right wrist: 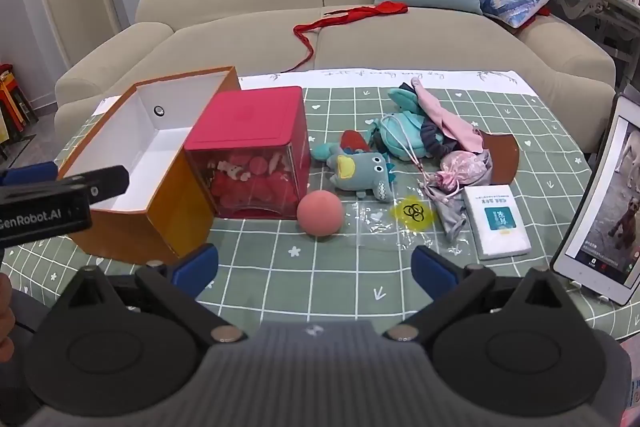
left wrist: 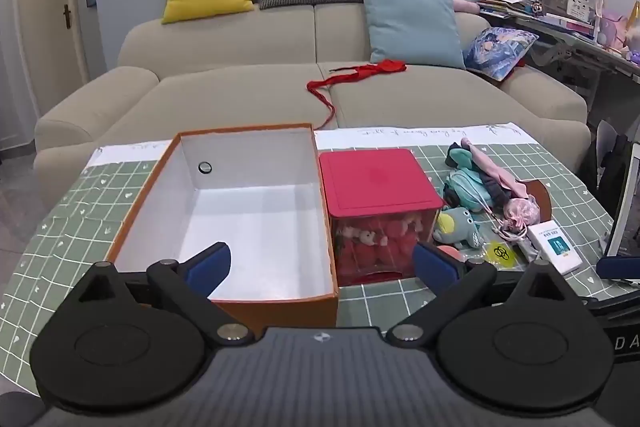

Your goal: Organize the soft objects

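Both grippers, left gripper (left wrist: 322, 261) and right gripper (right wrist: 315, 265), wide open, empty; risks nudging pink ball (right wrist: 320, 213) rolling off table (right wrist: 320, 279) on approach.

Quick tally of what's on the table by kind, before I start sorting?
Boxes: 2, orange box, red-lidded box
Plush toys: 2, crocodile, teal plush
Balls: 1, pink ball
Drawstring pouches: 1
Tissue packs: 1
Tablets: 1
Total: 8

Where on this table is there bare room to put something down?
The orange box is empty inside. Bare cloth lies in front of the pink ball, between the right gripper and the tissue pack. It is crowded right of the red-lidded bin, around the plush toys and pouches.
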Demonstrator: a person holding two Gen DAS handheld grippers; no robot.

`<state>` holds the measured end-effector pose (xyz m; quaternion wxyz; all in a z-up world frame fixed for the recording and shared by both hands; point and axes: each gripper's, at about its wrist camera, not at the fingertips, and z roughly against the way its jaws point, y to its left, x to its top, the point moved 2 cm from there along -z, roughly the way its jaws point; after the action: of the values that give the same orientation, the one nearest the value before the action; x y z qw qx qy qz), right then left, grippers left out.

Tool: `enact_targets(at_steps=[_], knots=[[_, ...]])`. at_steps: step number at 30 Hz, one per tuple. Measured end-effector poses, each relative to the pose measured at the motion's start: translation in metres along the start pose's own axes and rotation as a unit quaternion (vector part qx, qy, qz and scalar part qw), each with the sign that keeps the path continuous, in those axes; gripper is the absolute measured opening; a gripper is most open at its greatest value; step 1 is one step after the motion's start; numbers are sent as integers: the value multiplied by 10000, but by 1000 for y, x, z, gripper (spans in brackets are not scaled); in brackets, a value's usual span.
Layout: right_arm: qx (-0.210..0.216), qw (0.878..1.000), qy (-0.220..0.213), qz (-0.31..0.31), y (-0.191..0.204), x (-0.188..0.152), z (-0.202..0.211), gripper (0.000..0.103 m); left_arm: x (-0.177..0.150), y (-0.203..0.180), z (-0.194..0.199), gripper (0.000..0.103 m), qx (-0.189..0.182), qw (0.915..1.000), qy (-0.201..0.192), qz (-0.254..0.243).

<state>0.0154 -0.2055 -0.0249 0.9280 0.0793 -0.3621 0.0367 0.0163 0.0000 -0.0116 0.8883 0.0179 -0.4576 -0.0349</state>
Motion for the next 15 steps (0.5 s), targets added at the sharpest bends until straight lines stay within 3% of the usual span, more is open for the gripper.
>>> enact_targets(at_steps=[4,15], knots=[[-76,10000,7,56,-1,-2,1,101,-2,-4,5,103,26,9999,-48,94],[-422,9990,-86,127,2,-1,2,100,-3,8,-6,103,-140,9984,355,426]])
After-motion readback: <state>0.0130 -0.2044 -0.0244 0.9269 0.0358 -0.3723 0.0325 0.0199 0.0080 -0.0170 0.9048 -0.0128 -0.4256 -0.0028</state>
